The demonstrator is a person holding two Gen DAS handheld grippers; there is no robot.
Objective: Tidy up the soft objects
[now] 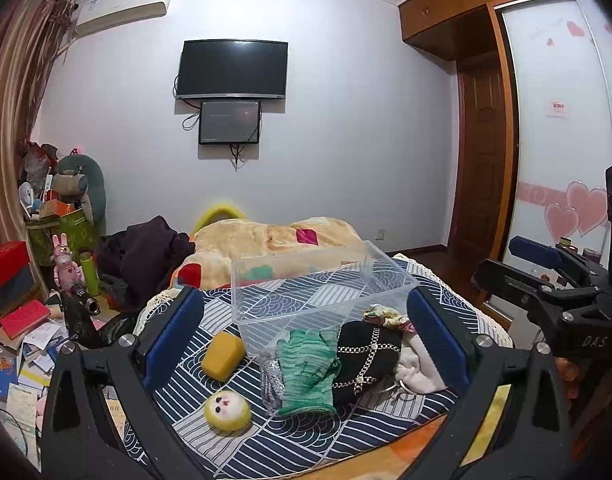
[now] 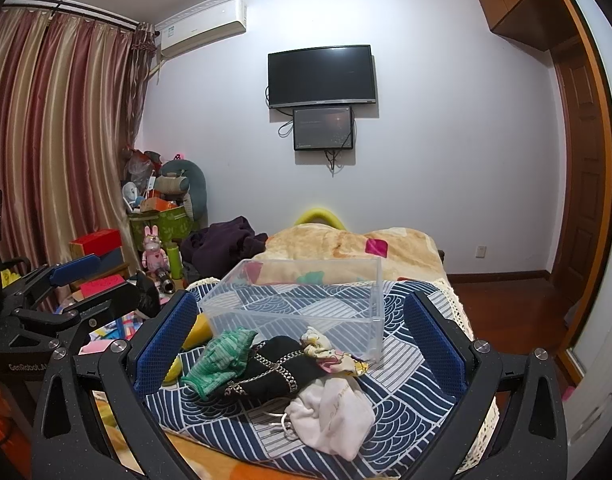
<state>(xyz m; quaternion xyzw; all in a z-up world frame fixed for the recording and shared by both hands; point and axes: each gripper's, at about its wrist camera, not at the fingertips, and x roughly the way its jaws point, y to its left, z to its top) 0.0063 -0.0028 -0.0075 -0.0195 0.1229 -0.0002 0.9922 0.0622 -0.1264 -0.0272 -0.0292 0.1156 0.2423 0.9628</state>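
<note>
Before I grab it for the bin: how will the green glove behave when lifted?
The green glove looks knitted and lies limp, so it will probably droop from the gripper. It overlaps the black chained item, so it may drag that along. Likely light.

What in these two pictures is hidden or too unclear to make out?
- Sponge: right view, mostly behind the gripper finger and bin.
- Round yellow toy: right view, only a sliver shows past that finger.
- Glittery item: left view, partly under the green glove; unidentifiable.
- Black cloth: both views, bunched; its type is unclear.
</note>
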